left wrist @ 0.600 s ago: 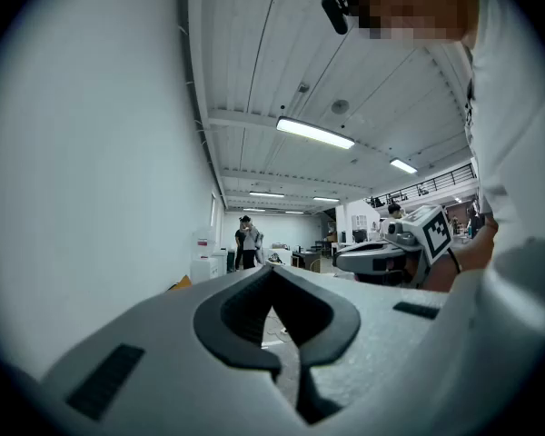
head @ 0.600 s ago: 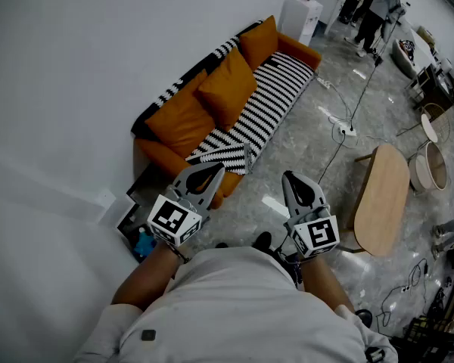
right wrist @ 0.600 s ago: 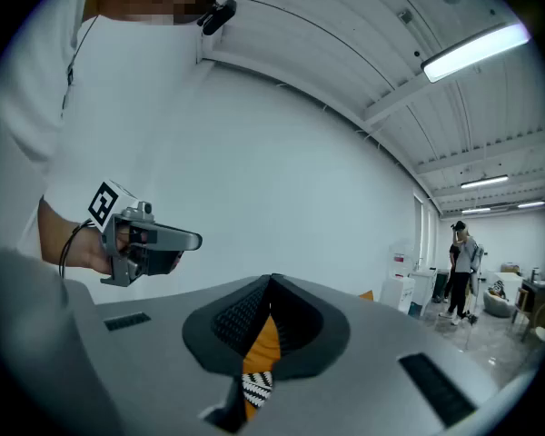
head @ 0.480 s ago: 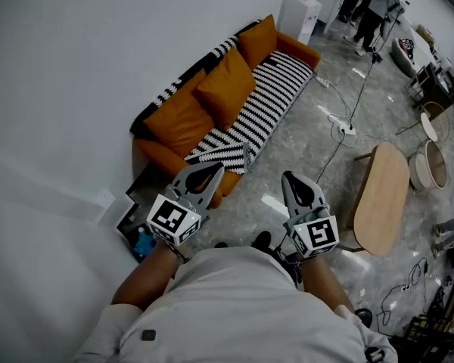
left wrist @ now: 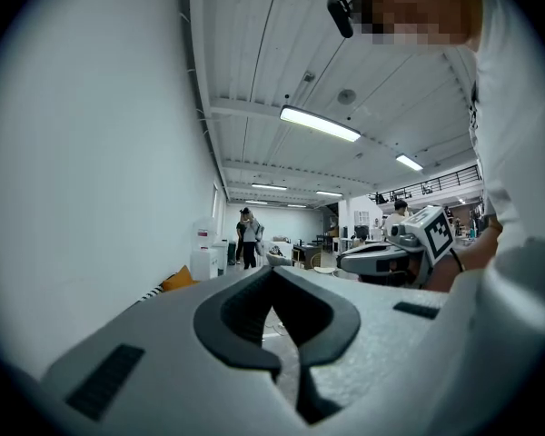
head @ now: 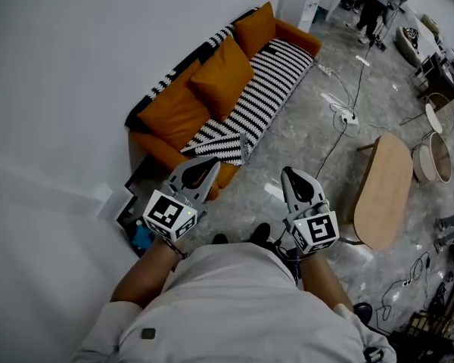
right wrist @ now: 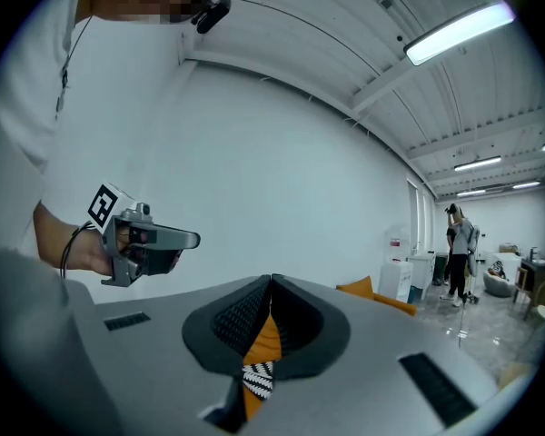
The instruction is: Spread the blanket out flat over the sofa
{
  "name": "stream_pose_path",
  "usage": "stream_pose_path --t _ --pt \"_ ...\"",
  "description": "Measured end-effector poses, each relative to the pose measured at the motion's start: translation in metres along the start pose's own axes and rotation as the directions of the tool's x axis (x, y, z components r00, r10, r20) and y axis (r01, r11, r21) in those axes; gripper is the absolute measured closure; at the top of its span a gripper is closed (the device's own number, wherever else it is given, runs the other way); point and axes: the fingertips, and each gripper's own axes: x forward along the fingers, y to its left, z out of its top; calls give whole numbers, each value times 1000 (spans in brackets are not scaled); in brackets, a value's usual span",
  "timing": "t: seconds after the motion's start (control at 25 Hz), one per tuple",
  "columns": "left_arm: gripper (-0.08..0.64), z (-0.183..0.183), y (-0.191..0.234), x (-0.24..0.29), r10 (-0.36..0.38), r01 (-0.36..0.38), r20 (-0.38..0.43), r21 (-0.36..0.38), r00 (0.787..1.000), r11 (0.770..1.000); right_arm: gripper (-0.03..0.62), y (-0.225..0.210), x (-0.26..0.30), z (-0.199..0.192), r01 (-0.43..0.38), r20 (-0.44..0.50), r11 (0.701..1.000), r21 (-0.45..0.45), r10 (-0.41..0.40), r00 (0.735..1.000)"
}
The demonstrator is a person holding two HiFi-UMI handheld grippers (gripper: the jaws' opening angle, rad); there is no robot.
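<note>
An orange sofa (head: 174, 116) stands against the white wall, up and left of centre in the head view. A black-and-white striped blanket (head: 261, 93) lies along its seat and over the backrest, with one end bunched and folded at the near end (head: 221, 148). Three orange cushions (head: 219, 74) lean on the backrest. My left gripper (head: 209, 162) and right gripper (head: 287, 174) hover side by side in front of the person's chest, short of the sofa, both shut and holding nothing. In the right gripper view the sofa shows as an orange strip (right wrist: 368, 293).
A light wooden oval table (head: 386, 191) stands on the grey floor to the right. A white power strip and cables (head: 348, 116) lie between sofa and table. A dark box with a blue thing (head: 136, 229) sits by the wall. People (head: 378, 6) stand far off.
The head view has shifted slightly: sofa and room slid a little up and left in frame. Both grippers stay shut and keep their places in front of the person.
</note>
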Motion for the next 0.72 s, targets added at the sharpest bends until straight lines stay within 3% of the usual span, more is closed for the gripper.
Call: stream_pose_path --t 0.32,0.72 --pt "551 -10 -2 65 26 -27 -35 -35 999 999 565 -69 -4 -29 -30 -38 998 50 32 999" --pt "551 -37 -22 149 62 -67 -85 -65 994 996 565 -153 6 -61 -126 -93 990 56 131 987"
